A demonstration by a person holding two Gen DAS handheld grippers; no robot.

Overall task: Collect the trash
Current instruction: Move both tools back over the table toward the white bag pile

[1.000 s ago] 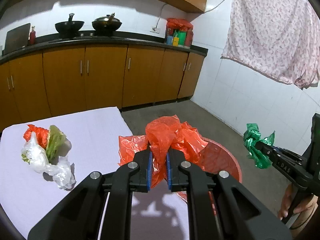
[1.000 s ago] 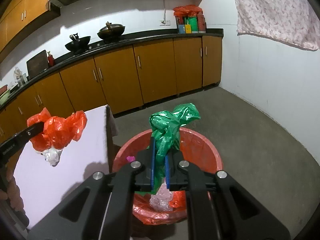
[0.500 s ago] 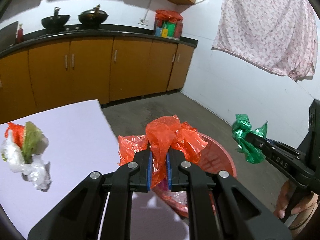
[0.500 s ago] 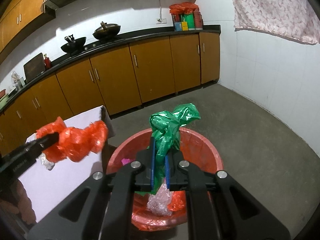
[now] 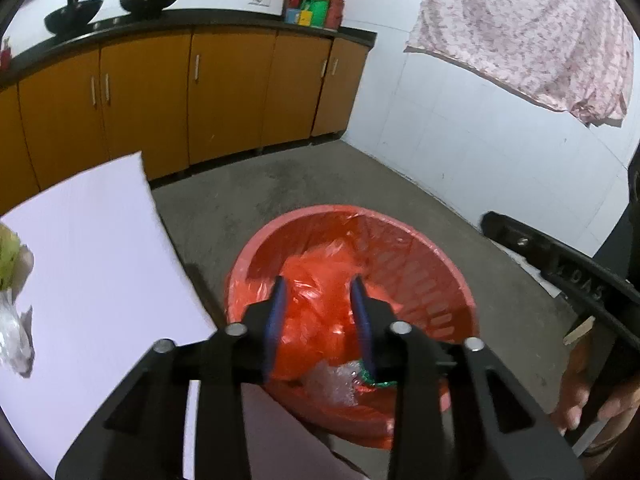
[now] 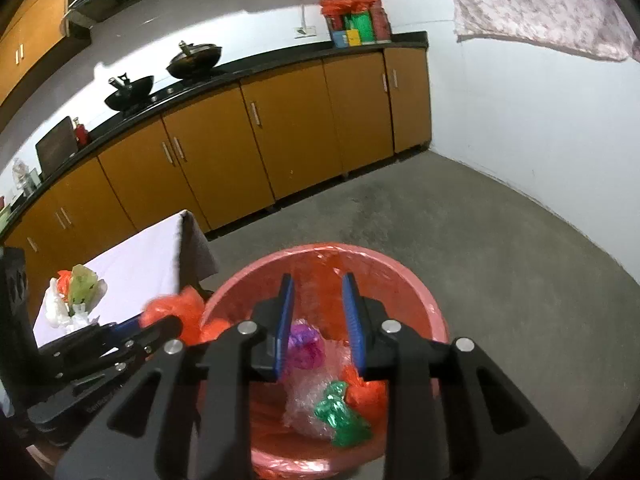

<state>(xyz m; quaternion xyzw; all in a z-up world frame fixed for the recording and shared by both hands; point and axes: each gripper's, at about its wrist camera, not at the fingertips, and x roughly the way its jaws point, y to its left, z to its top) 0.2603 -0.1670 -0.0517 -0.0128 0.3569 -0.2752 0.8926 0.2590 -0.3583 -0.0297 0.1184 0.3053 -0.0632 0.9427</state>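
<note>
Both your left gripper (image 5: 318,312) and right gripper (image 6: 318,316) hang spread wide over the red bin (image 6: 424,308) on the grey concrete floor (image 6: 500,248). The green bag (image 6: 340,416) lies inside it, the red bag (image 5: 320,280) blurred between your left fingers; more scraps (image 6: 74,296) sit on the white-covered table (image 5: 92,264) before the orange cabinets (image 6: 280,136).

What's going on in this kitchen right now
A person is clearing plastic trash off a table into a red bin on the floor, using a handheld gripper in each hand. Both the left gripper and the right gripper are open above the bin. A green bag lies inside it with other wrappers, and a red bag is at the bin's mouth. One pile of bags is left on the table.
</note>
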